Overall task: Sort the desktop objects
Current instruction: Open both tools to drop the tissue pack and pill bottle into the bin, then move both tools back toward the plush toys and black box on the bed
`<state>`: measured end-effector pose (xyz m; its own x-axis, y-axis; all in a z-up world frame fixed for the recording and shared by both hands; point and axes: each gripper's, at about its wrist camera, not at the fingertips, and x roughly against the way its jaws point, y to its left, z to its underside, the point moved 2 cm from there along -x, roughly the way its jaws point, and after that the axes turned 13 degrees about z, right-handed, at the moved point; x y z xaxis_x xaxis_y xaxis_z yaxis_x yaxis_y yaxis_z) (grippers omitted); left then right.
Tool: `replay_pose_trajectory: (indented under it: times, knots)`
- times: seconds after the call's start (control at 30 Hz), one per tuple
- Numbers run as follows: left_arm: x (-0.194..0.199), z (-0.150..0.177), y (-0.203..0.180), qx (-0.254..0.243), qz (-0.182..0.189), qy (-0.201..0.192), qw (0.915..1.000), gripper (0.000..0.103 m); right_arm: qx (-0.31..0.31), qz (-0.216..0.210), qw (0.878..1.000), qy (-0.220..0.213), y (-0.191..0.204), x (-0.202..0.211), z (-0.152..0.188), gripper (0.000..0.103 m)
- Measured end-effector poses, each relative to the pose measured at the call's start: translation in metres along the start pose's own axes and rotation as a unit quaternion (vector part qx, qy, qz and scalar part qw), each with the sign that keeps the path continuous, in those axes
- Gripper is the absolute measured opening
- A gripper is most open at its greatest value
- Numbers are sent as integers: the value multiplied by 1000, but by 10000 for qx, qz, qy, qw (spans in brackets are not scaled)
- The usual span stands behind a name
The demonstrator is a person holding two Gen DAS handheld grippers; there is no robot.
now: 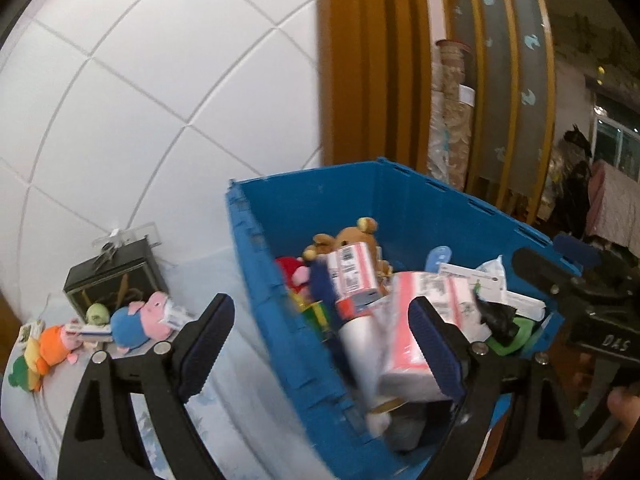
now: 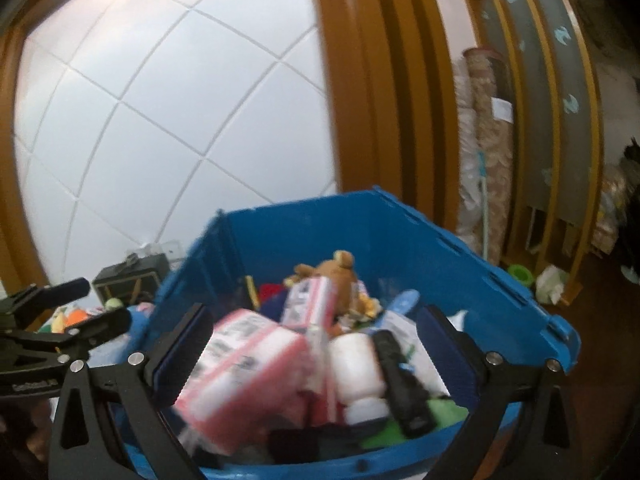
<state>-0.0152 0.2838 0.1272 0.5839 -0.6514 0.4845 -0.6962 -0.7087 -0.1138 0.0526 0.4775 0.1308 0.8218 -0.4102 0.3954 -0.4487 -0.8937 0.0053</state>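
Observation:
A blue plastic bin point(image 1: 304, 360) point(image 2: 472, 264) holds several things: a brown bear plush point(image 1: 356, 236) point(image 2: 336, 276), pink-and-white boxes point(image 1: 404, 332) point(image 2: 244, 372), a white bottle point(image 2: 356, 368) and a black tool point(image 2: 404, 388). My right gripper point(image 2: 316, 350) stands open over the bin's near rim. The blurred pink-and-white box lies loose below its jaws, touching neither pad. My left gripper point(image 1: 320, 344) is open above the bin's left wall, with nothing held. On the table left of the bin lie a pig plush in blue point(image 1: 136, 322) and an orange plush point(image 1: 56, 344).
A black box point(image 1: 116, 276) with a clear holder on top stands against the white tiled wall behind the plush toys. A wooden door frame point(image 2: 360, 120) and rolled fabric point(image 2: 488, 152) rise behind the bin. Each gripper shows at the edge of the other's view.

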Motion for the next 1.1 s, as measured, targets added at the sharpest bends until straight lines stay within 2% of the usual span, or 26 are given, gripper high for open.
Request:
replay_pose_trajectory:
  times: [0.37,0.63,0.87,1.1]
  knots:
    - [54,37,96,574,-401,9,9975,89,357,-537,9975,-280,108,43,-6,103]
    - [90,72,173,1042,-851,159,9908,89,656,-1040,9920,-283,193,56,4,103]
    - [113,104,249,1547,-1358,274,9782,89,948,-1371,9860,-32,253,40,18,103]
    - [111,129,327,2035,-1823,524,9605,89,1158,-1549,9803,390,303,-8,30,103]
